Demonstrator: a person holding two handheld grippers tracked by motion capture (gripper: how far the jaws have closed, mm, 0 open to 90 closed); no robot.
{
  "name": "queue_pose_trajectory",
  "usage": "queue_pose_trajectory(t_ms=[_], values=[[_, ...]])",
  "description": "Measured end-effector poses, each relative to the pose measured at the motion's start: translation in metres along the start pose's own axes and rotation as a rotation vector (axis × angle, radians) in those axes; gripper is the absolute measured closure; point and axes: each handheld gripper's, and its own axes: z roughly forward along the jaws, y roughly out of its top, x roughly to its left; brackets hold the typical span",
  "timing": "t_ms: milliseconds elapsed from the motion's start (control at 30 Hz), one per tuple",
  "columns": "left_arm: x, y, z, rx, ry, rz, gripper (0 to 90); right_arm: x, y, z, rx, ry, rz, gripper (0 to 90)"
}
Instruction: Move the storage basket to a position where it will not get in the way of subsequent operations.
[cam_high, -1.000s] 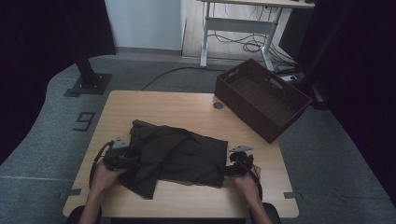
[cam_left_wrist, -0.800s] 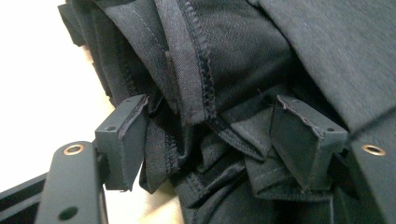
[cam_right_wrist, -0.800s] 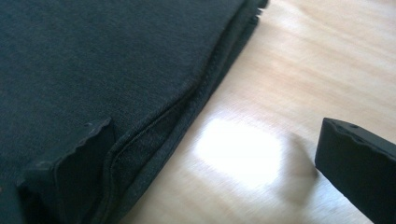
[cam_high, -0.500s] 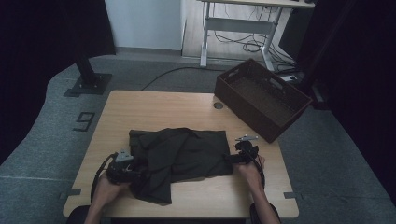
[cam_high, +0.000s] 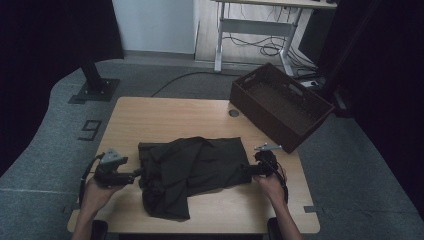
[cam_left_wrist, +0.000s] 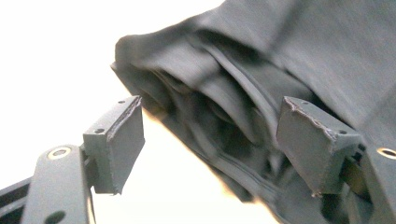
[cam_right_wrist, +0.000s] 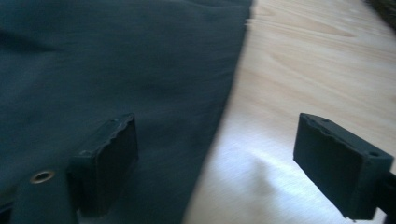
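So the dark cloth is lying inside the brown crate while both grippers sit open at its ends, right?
Not quite. In the high view the cloth lies on the table, outside the crate. The left gripper and right gripper are open at its ends.

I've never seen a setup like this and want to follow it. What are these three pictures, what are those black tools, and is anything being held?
A person works with a two-jawed hand-held gripper in each hand. The high view looks down on the wooden table: a dark cloth lies crumpled in the middle, a brown crate overhangs the far right corner. The left hand-held gripper and right hand-held gripper sit at the cloth's two sides. The other two pictures come from cameras riding on the grippers. Both show jaws apart, not pressing the cloth; the left jaws have just been opening, the right closing. Nothing is held.
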Motion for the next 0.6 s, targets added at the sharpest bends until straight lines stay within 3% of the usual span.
queue_pose_trajectory(t_ms=[133, 333, 467, 600], values=[[0.012, 0.022, 0.01, -0.002, 0.018, 0.033, 27.2, 0.021, -0.006, -0.011, -0.003, 0.041, -0.048, 23.2], [0.02, 0.051, 0.033, -0.011, 0.024, 0.044, 35.8, 0.047, -0.016, -0.016, -0.007, 0.088, -0.082, 32.7], [0.023, 0.06, 0.049, 0.004, 0.031, 0.043, 37.1, 0.055, -0.021, -0.017, -0.016, 0.093, -0.083, 33.8], [0.025, 0.06, 0.064, 0.024, 0.022, 0.039, 37.6, 0.067, -0.026, -0.016, -0.018, 0.131, -0.088, 34.1]])
